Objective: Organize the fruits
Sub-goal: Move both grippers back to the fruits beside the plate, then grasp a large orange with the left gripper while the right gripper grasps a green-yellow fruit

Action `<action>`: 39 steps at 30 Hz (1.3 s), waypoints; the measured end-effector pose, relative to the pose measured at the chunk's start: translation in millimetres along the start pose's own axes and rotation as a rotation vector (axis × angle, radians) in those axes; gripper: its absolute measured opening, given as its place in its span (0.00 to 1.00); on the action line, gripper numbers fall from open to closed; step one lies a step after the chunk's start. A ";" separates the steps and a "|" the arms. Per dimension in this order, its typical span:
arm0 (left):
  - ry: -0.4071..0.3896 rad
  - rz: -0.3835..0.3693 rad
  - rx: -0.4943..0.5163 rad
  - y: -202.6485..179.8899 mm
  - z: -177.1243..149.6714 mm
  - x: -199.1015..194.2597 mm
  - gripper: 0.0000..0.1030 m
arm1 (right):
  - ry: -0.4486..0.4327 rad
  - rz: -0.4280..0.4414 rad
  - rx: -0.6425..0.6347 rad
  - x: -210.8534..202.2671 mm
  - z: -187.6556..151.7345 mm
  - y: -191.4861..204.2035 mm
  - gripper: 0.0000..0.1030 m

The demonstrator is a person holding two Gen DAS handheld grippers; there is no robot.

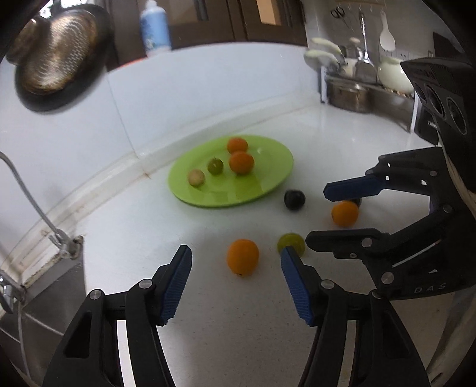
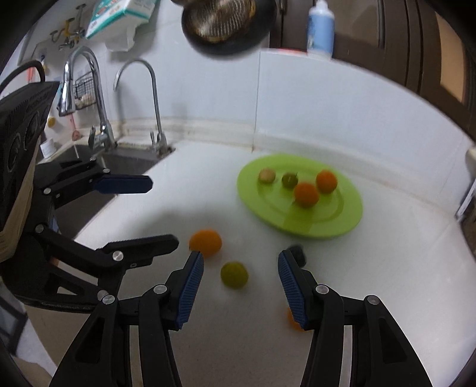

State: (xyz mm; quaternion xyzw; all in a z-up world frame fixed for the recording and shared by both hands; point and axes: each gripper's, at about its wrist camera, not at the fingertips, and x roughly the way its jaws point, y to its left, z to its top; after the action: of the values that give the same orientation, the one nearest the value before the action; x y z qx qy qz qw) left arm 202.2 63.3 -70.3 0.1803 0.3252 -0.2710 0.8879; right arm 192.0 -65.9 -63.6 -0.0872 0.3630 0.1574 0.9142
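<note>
A green plate [image 1: 267, 184] [image 2: 333, 220] on the white counter holds two oranges [image 1: 241, 162], a small green fruit [image 1: 215, 166] and a pale fruit [image 1: 196, 178]. Loose on the counter lie an orange [image 1: 242, 257] [image 2: 206, 241], a yellow-green fruit [image 1: 293, 241] [image 2: 234, 274], a dark plum [image 1: 294, 200] [image 2: 297, 253] and another orange [image 1: 345, 213] [image 2: 290, 318]. My left gripper [image 1: 236, 265] is open around the near orange. My right gripper [image 2: 241, 274] [image 1: 318, 214] is open around the yellow-green fruit.
A sink [image 2: 125, 160] with two faucets [image 2: 148, 89] lies left of the counter. A dark pan [image 1: 56, 56] hangs on the back wall beside a blue bottle [image 1: 154, 28]. A dish rack [image 1: 363, 86] stands at the far right.
</note>
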 end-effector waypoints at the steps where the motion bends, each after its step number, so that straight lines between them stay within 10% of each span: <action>1: 0.009 -0.007 0.002 0.4 -0.8 4.1 0.59 | 0.010 0.001 0.002 4.4 -1.6 -1.2 0.51; 22: 0.118 -0.124 -0.047 12.1 -5.2 51.2 0.40 | 0.132 0.089 0.040 56.9 -11.6 -5.8 0.32; 39: 0.115 -0.076 -0.117 11.4 1.7 32.6 0.31 | 0.098 0.098 0.078 42.2 -7.4 -8.9 0.29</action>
State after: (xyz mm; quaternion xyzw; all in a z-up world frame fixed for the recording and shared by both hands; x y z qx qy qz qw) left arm 230.7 59.5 -89.4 0.1310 0.3974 -0.2743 0.8658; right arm 219.5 -66.8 -97.7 -0.0412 0.4171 0.1834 0.8892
